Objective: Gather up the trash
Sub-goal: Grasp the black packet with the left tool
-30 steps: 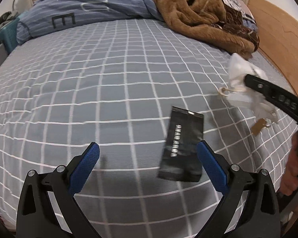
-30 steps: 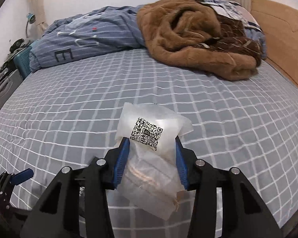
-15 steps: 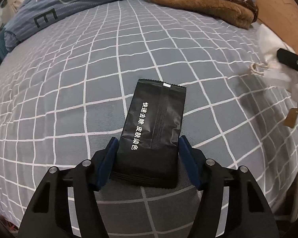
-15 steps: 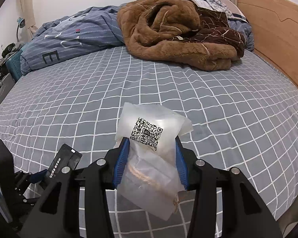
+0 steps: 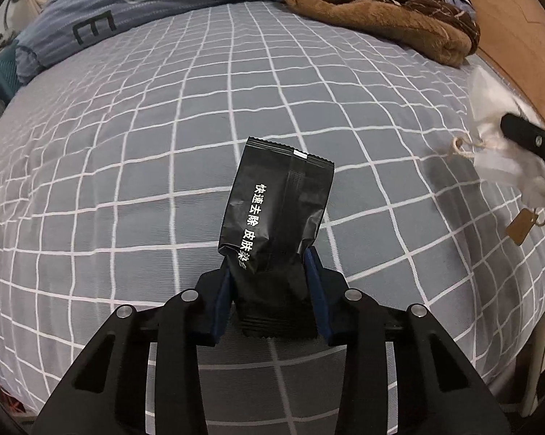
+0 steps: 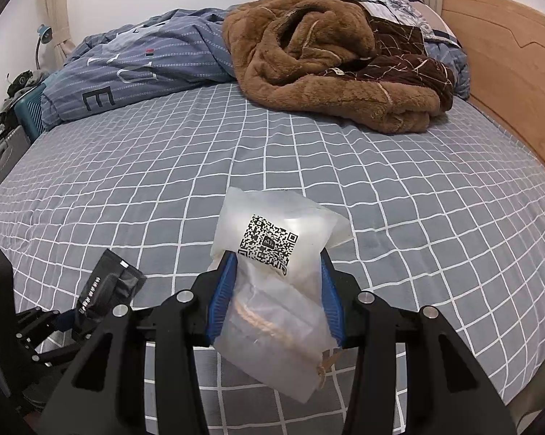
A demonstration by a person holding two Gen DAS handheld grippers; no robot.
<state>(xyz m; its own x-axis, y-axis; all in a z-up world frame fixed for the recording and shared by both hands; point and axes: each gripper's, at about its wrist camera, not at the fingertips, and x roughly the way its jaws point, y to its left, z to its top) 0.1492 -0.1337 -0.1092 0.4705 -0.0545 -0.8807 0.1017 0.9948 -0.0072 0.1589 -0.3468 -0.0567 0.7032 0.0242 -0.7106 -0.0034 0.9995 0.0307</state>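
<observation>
Bare checked sheet (image 6: 308, 152) ahead; brown blanket (image 6: 330, 65), striped duvet (image 6: 145, 58) beyond.

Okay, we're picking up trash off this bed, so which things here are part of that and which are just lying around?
Part of the job:
black packet, pinched by the closing left claw
clear plastic bag, held in the right claw

Just lying around:
brown blanket
blue striped quilt
checked sheet
</observation>
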